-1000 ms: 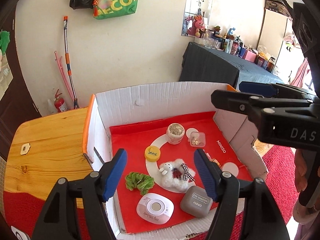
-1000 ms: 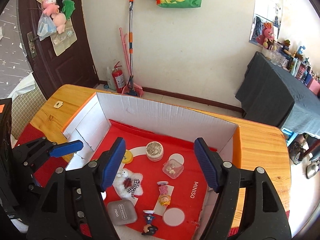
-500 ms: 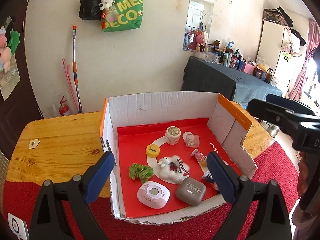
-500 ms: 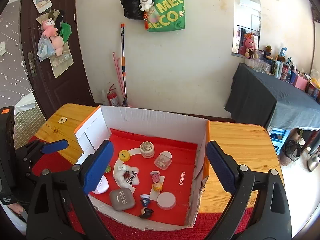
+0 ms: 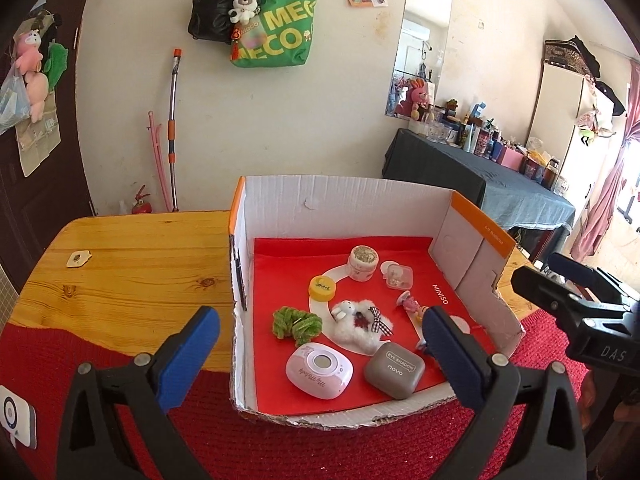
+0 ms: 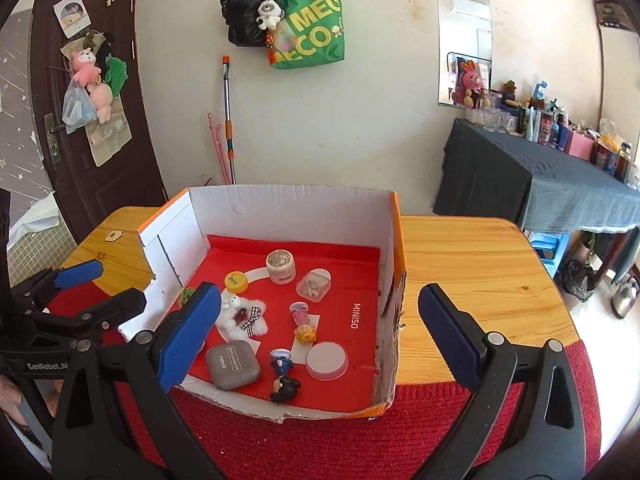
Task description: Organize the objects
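Toys and little cases lie inside a cardboard box (image 5: 344,200) with a red floor. The box sits on the wooden worktop (image 5: 132,264), with its near edge over a red mat (image 5: 304,452).

In the box are a green scrunchie (image 5: 297,322), a fluffy white sheep (image 5: 360,320), a pink case (image 5: 319,370), a grey eye shadow case (image 5: 394,369), a yellow lid (image 5: 322,287), a round jar (image 5: 363,263) and a small clear box (image 5: 398,277). The right wrist view also shows a white round lid (image 6: 327,360) and three small figures: a pink and yellow one (image 6: 303,320) and two dark ones (image 6: 283,376) near the front. They are spread out, each with some room around it, so a gripper could likely reach one without bumping the next. The figures lie on their sides, maybe because they tip easily.

The left gripper (image 5: 318,354) is held above the near edge of the box with its jaws wide apart and nothing between them. The right gripper (image 6: 318,330) is also spread wide and holds nothing. Both are up and back from the box, which gives a full look at everything inside.

All the small things seen are already in the box. This could be things gathered in and done, or things waiting to be sorted or taken out. The pictures cannot settle which.
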{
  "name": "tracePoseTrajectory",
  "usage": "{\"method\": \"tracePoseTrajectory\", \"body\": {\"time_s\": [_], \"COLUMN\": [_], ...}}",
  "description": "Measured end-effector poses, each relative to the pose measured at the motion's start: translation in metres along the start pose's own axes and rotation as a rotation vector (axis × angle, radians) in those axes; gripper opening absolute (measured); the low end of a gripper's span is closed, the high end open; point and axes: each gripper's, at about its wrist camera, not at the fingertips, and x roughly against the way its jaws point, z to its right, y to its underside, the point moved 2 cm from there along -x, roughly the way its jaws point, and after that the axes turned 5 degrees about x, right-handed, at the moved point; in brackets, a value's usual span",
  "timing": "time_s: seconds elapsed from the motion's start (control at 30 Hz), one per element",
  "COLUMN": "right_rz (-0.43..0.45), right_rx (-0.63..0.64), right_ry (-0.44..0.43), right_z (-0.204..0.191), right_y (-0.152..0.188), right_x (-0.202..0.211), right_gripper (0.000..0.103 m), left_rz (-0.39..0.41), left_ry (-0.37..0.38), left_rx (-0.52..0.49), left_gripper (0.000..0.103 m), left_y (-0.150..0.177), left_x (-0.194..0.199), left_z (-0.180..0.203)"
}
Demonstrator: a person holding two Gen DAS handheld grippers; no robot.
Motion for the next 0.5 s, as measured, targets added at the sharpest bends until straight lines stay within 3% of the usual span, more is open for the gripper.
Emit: {"method": "tracePoseTrajectory", "body": {"time_s": [0.5], "right_rz": [-0.002], "right_rx": [0.008], "right_ry": [0.106], "right_z": [-0.001], "right_y": [0.044], "right_x": [-0.034], "right_gripper": [0.101], "left_rz": [0.046], "left_ry": [-0.091], "left_rx": [-0.039], "left_gripper": [0.103], "left_y": [0.038], "left_x": [-0.032], "left_z": [-0.003]}}
